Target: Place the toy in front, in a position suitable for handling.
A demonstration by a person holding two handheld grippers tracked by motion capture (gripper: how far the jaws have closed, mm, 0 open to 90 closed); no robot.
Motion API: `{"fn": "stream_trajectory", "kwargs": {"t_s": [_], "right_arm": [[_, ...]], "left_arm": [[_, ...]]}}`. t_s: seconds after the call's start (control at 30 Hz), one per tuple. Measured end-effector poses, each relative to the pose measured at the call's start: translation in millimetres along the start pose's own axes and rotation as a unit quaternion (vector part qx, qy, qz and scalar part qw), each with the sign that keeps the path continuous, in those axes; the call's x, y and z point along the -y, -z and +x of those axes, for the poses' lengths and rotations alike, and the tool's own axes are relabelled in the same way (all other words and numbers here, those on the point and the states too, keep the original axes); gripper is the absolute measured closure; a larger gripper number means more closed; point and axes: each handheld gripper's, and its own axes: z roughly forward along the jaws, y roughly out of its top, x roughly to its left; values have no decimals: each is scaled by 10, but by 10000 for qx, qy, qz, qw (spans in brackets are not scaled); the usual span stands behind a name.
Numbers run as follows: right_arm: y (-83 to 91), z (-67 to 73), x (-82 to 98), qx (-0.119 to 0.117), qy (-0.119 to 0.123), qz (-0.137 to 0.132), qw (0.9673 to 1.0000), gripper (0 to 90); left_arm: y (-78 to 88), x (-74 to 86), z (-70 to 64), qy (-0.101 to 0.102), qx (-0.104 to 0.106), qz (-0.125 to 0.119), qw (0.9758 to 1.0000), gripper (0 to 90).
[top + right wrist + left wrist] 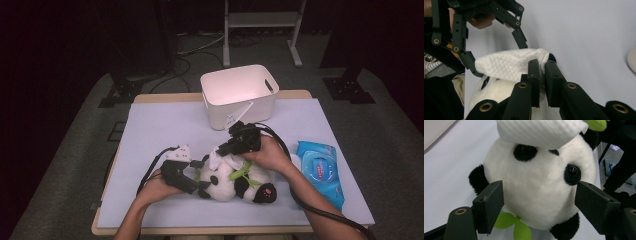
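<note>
Near the front edge of the table (150, 125), about mid-width, the panda (232, 181) lies on its back, head toward my left. A white cloth (218, 159) is draped over the top of its head — it looks like a wipe.

Step in hand, as I read it: wiping the toy's head while the other tool steadies it.

Left gripper (196, 184): jaws spread to either side of the panda's head. In the left gripper view the pads (489, 205) sit at the cheeks, but I cannot tell whether they actually press the plush — bracing more than clamping, I judge. Left hand (159, 186) low on the table, tool pointing level toward the toy.

Right gripper (223, 151): jaws pressed together on a fold of the cloth; the right gripper view shows the weave pinched between them (541, 75). Right hand (267, 154) arches over the toy's body from the right, wrist raised, tool angled down onto the head.

Next move, my judgement: drag the cloth across the face with light downward pressure, keep the pinch firm so the cloth does not slip, and keep the left jaws snug so the head does not roll.

Bin (240, 95) stands at the back edge; wipes pack (320, 167) near the right edge.
</note>
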Motion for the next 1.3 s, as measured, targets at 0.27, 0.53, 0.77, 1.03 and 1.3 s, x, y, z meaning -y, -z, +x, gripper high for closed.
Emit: {"fn": "stream_trajectory", "kwargs": {"t_s": [0.27, 0.53, 0.77, 1.03, 1.3], "right_arm": [[130, 39, 218, 22, -115, -1, 9999, 822], [298, 36, 411, 67, -297, 10, 9995, 822], [232, 26, 300, 21, -283, 87, 9996, 823], [26, -8, -33, 13, -188, 373, 9991, 827], [-278, -59, -238, -120, -111, 646, 9978, 826]], "left_arm": [[-13, 1, -9, 21, -11, -18, 10000, 224], [-33, -15, -20, -14, 3, 9, 10000, 225], [1, -15, -14, -17, -15, -7, 10000, 224], [85, 16, 17, 43, -124, -71, 9999, 201], [185, 23, 35, 102, -211, -212, 9995, 192]]}}
